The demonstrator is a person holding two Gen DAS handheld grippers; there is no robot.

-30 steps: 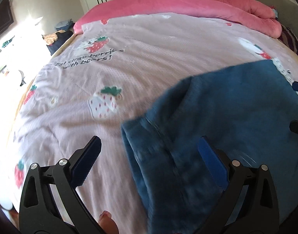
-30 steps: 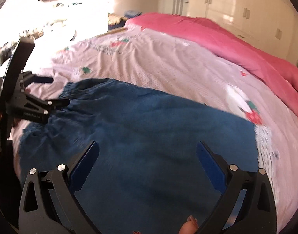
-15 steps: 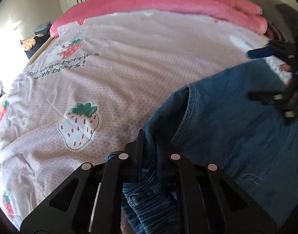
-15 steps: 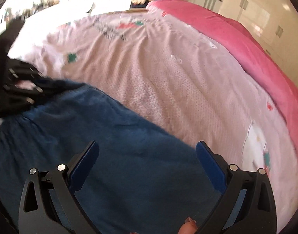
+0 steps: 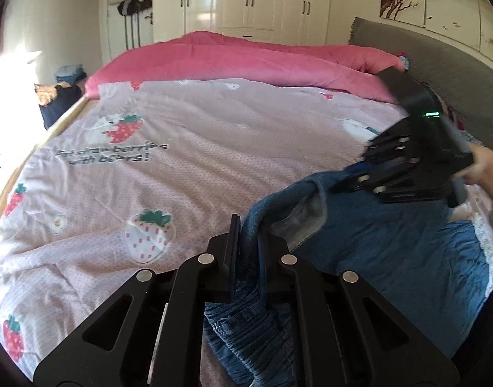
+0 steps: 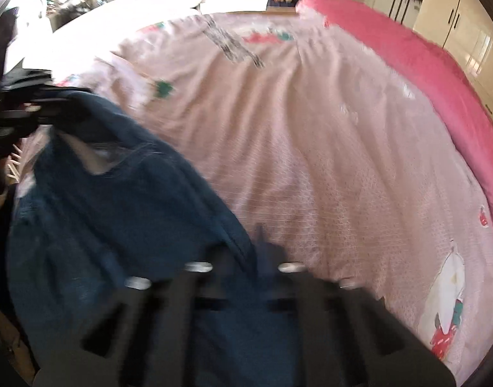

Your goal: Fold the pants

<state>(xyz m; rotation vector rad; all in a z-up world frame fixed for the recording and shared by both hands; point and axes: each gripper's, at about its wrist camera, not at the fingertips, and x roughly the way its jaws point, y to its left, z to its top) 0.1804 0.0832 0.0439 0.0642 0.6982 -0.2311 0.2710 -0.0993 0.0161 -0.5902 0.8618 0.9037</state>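
Blue denim pants (image 5: 391, 258) lie at the near right of the bed, and their gathered waistband (image 5: 246, 332) hangs below my left gripper (image 5: 248, 238), which is shut on a raised fold of the denim. My right gripper (image 5: 359, 169) shows at the right of the left wrist view, gripping the far edge of the same fold, with a hand behind it. In the blurred right wrist view the pants (image 6: 117, 209) fill the lower left. My right gripper (image 6: 254, 242) has its jaws closing together on the denim edge. My left gripper (image 6: 62, 103) holds the far corner up.
The pants rest on a pale pink strawberry-print cover (image 5: 198, 167). A rolled pink duvet (image 5: 246, 61) runs along the far side, with a grey headboard (image 5: 439, 61) at the right. White wardrobes (image 5: 262, 0) stand behind. A clothes pile (image 5: 59, 96) sits past the bed's left corner.
Both grippers went from wide open to closed on the denim, the left first and then the right. The left has lifted its fold off the cover. The right moved to the pants' edge.
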